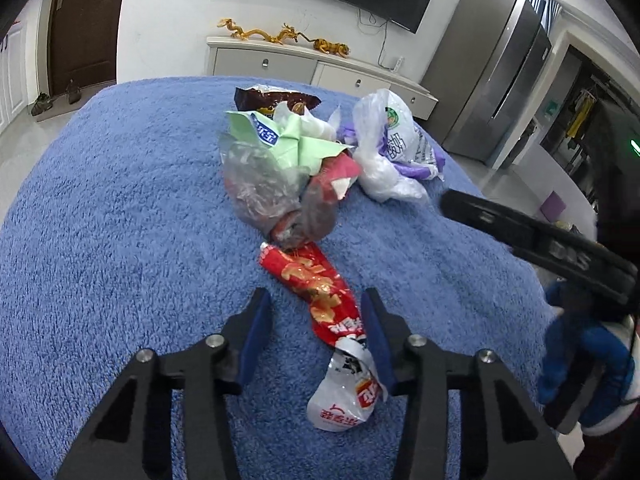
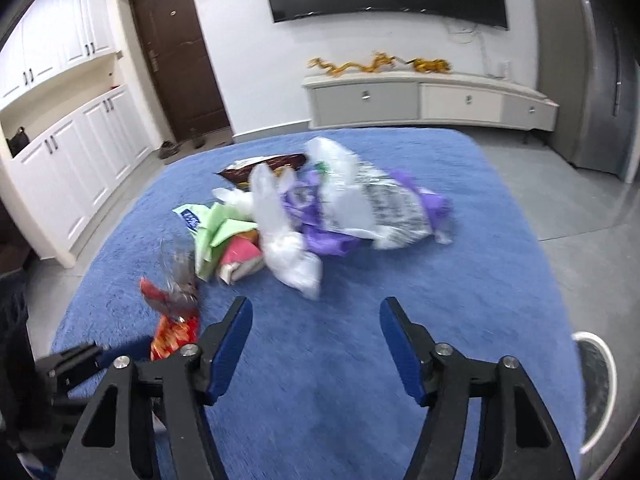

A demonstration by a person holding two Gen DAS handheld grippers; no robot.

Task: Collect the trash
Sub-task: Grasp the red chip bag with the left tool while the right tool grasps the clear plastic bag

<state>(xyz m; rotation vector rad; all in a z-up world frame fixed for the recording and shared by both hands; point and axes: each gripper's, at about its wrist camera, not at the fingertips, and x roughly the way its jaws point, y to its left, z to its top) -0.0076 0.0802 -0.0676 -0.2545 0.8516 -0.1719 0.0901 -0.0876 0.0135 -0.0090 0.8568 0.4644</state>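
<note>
A pile of trash lies on a blue fuzzy cloth (image 1: 120, 220). A red and white snack wrapper (image 1: 320, 292) lies nearest, running between the open jaws of my left gripper (image 1: 316, 304). Behind it are a crumpled clear plastic bag (image 1: 260, 184), a green paper wrapper (image 1: 296, 140), a dark brown snack bag (image 1: 276, 98) and a white and purple plastic bag (image 1: 388, 148). My right gripper (image 2: 316, 316) is open and empty above the cloth (image 2: 340, 340), short of the white bag (image 2: 288, 248). The red wrapper (image 2: 172, 332) shows at its left.
A white waste bin rim (image 2: 600, 380) stands at the cloth's right edge. A white cabinet with golden dragon figures (image 1: 280, 34) and a wall TV stand behind. A steel fridge (image 1: 496, 76) is at the right, white cupboards (image 2: 72, 152) and a brown door at the left.
</note>
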